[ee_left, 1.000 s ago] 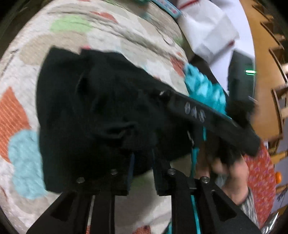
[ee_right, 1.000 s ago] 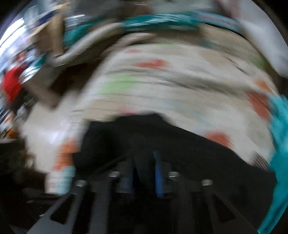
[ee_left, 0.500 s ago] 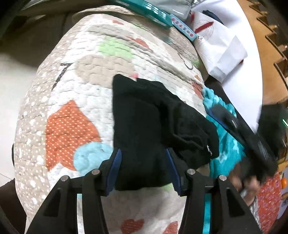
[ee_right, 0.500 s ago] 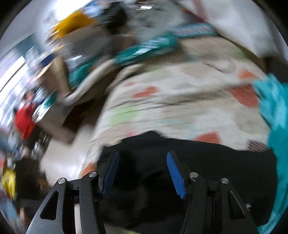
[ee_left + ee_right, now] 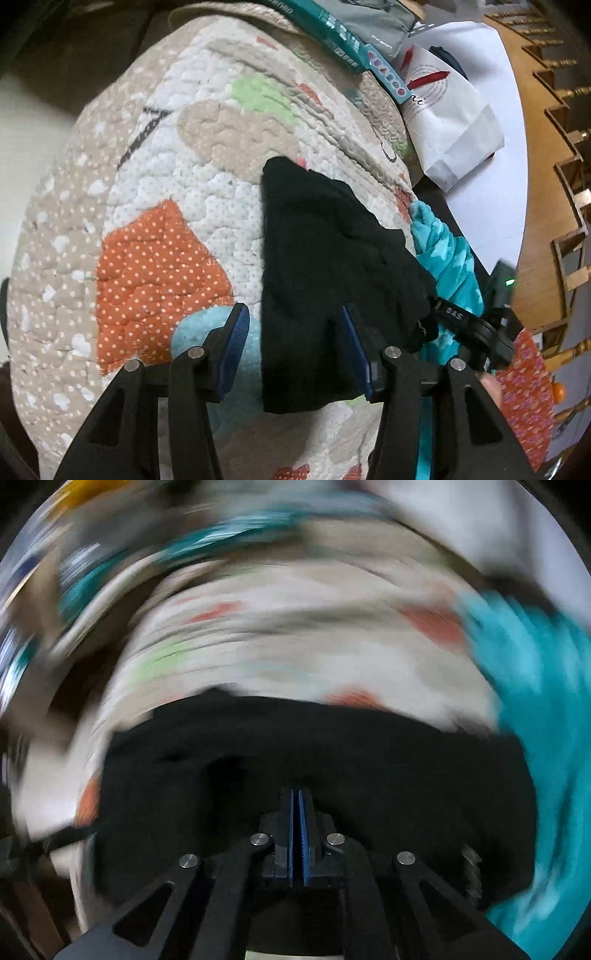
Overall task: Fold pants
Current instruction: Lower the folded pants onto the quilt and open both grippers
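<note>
The black pants (image 5: 325,266) lie folded in a compact pile on a quilted patchwork blanket (image 5: 155,229). My left gripper (image 5: 291,317) is open above the near edge of the pile, blue pads either side of it, holding nothing. In the blurred right wrist view the pants (image 5: 369,760) fill the lower half. My right gripper (image 5: 295,797) has its blue pads together with nothing visible between them, just above the black cloth. It also shows in the left wrist view (image 5: 476,328) at the pile's right edge.
A turquoise fleece cloth (image 5: 447,258) lies against the right side of the pants. A white paper bag (image 5: 447,122) and a teal box (image 5: 332,29) sit at the far end of the blanket. Wooden furniture (image 5: 554,147) stands to the right.
Both grippers let go of the pants, which now lie folded on the blanket. My left gripper opened and drew back. My right gripper opened, then closed empty while moving fast.
</note>
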Action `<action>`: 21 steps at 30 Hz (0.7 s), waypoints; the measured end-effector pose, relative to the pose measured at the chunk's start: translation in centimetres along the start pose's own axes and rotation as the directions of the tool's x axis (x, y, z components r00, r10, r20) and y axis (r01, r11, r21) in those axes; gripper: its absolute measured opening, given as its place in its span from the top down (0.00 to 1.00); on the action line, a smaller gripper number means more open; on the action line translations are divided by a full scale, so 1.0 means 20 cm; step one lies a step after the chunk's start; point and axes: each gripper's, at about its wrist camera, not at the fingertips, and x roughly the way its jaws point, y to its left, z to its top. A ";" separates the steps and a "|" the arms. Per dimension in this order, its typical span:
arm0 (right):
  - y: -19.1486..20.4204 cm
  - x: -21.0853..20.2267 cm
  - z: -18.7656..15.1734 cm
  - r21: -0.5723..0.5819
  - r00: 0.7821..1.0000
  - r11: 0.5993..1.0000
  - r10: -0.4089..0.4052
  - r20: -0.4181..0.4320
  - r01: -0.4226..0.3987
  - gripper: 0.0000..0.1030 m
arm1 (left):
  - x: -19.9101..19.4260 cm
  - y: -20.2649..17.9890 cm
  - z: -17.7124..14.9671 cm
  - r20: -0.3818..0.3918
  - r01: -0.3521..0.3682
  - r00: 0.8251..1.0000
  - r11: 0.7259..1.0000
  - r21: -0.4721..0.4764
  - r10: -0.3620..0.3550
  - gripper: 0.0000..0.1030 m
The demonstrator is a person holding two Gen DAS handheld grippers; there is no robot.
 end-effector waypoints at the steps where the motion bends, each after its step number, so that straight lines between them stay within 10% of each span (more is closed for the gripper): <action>1: -0.11 0.02 0.00 0.088 1.000 0.996 -0.024 -0.019 0.026 0.97 | 0.01 0.00 0.00 -0.005 0.003 1.000 1.000 0.000 -0.003 0.52; 6: -0.17 -0.15 0.03 0.129 0.995 0.992 -0.007 0.101 -0.006 0.85 | 0.07 -0.06 -0.01 -0.018 0.002 1.000 1.000 0.032 -0.001 0.51; 8: -0.02 -0.21 0.06 0.033 0.985 0.994 0.095 0.141 -0.100 0.27 | 0.08 -0.09 -0.02 -0.017 -0.012 1.000 0.999 0.050 0.013 0.51; 9: 0.04 -0.22 0.05 -0.012 0.979 0.991 0.136 0.154 -0.136 0.22 | 0.09 -0.09 -0.02 -0.018 -0.012 1.000 0.999 0.051 0.013 0.51; 13: 0.34 -0.22 -0.01 -0.260 0.967 0.948 0.222 0.129 -0.183 0.26 | 0.10 -0.07 0.00 -0.021 -0.003 1.000 1.000 0.023 0.004 0.51; 16: 0.45 -0.11 -0.09 -0.355 0.990 0.927 0.140 0.032 -0.120 0.94 | 0.09 -0.04 0.00 -0.022 0.010 1.000 1.000 -0.005 -0.010 0.51; 21: 0.31 -0.14 -0.11 -0.242 0.993 0.964 0.120 0.014 -0.113 0.96 | 0.08 -0.03 -0.01 -0.014 0.017 1.000 1.000 -0.007 -0.017 0.48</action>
